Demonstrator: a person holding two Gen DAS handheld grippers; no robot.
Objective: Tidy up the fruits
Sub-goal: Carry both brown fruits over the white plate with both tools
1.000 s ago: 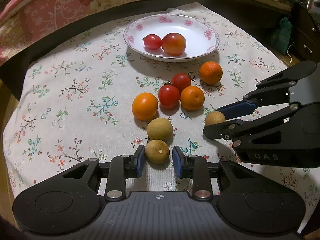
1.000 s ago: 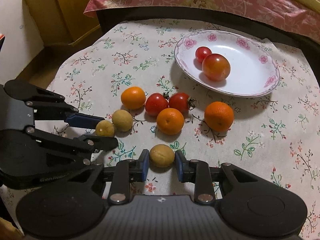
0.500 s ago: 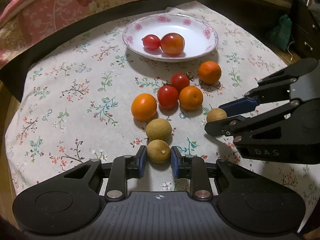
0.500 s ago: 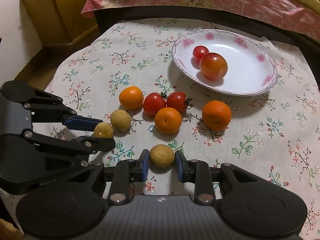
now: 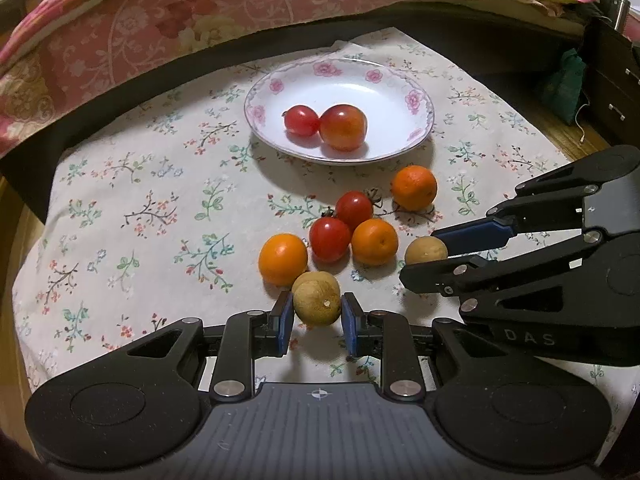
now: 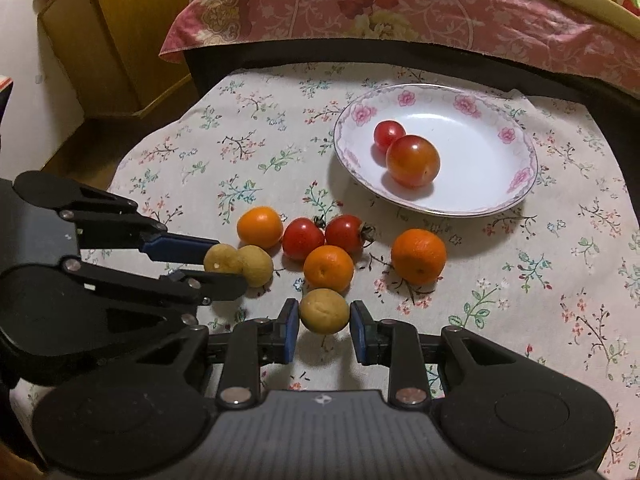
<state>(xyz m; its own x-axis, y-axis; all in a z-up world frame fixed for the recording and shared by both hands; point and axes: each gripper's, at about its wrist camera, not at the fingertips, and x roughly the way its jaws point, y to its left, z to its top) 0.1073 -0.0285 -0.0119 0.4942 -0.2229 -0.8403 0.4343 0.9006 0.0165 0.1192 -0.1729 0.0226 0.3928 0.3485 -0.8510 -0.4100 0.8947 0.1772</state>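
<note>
My left gripper (image 5: 316,305) is shut on a brown longan (image 5: 317,300), held just in front of a second longan (image 5: 310,278) that lies on the floral cloth. My right gripper (image 6: 324,311) is shut on another longan (image 6: 324,312). Each gripper also shows in the other's view: the right gripper (image 5: 422,255) with its longan (image 5: 426,250), and the left gripper (image 6: 226,262) with its longan (image 6: 222,258). Three oranges (image 5: 283,259) and two red tomatoes (image 5: 330,238) lie loose on the cloth. Two more tomatoes (image 5: 343,127) sit in the flowered white plate (image 5: 416,136).
The table's floral cloth (image 5: 132,216) ends at a dark edge behind the plate, with a pink patterned bedspread (image 5: 160,36) beyond. A wooden cabinet (image 6: 120,32) stands at the far left in the right wrist view. Dark furniture and a green bag (image 5: 564,84) are at the right.
The left jaws closed in from a wider stance onto the longan, which now overlaps the one behind it in view. The right gripper kept its hold and barely moved.
</note>
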